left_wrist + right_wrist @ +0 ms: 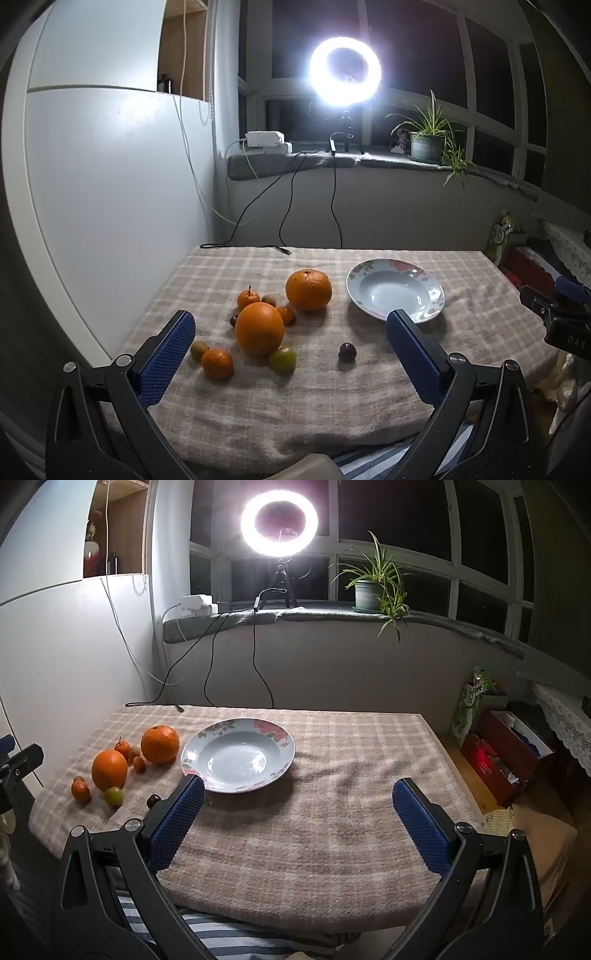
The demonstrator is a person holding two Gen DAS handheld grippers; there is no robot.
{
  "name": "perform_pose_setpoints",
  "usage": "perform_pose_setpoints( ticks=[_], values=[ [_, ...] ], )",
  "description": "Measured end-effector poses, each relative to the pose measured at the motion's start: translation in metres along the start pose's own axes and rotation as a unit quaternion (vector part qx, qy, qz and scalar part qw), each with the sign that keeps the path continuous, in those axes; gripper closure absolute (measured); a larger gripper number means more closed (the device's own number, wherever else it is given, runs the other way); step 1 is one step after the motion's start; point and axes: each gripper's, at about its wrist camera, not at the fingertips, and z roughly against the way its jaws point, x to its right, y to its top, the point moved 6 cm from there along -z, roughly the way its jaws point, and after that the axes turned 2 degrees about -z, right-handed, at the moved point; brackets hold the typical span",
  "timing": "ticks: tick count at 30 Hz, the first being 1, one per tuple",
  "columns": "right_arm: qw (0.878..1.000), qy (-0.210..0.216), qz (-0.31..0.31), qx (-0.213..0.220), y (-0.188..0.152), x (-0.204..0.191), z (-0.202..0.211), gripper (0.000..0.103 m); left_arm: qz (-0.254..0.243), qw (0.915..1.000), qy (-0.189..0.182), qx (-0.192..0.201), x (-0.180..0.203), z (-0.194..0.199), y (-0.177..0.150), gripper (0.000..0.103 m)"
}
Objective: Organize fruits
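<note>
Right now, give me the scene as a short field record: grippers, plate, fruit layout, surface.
left gripper: open, holds nothing, raised over the fruit
right gripper: open, holds nothing, plate ahead to its left
plate: floral rim, no fruit on it
large oranges: two, near one, far one
small fruits: several clustered around the oranges, including mandarin and green fruit
stray fruit: dark fruit, lying apart between cluster and plate
surface: checked cloth over the table
task progress: nothing moved onto the plate yet
</note>
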Motion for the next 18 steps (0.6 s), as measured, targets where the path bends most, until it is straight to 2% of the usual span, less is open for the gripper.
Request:
perform_pose_setpoints(
  ticks=[18],
  values=[
    [1.0, 0.0, 0.0, 0.002, -0.0002, -0.0009, 0.0006, 0.0, 0.0, 1.0, -0.003, 0.009, -0.0006, 0.0025, 0.003, 0.001]
  ],
)
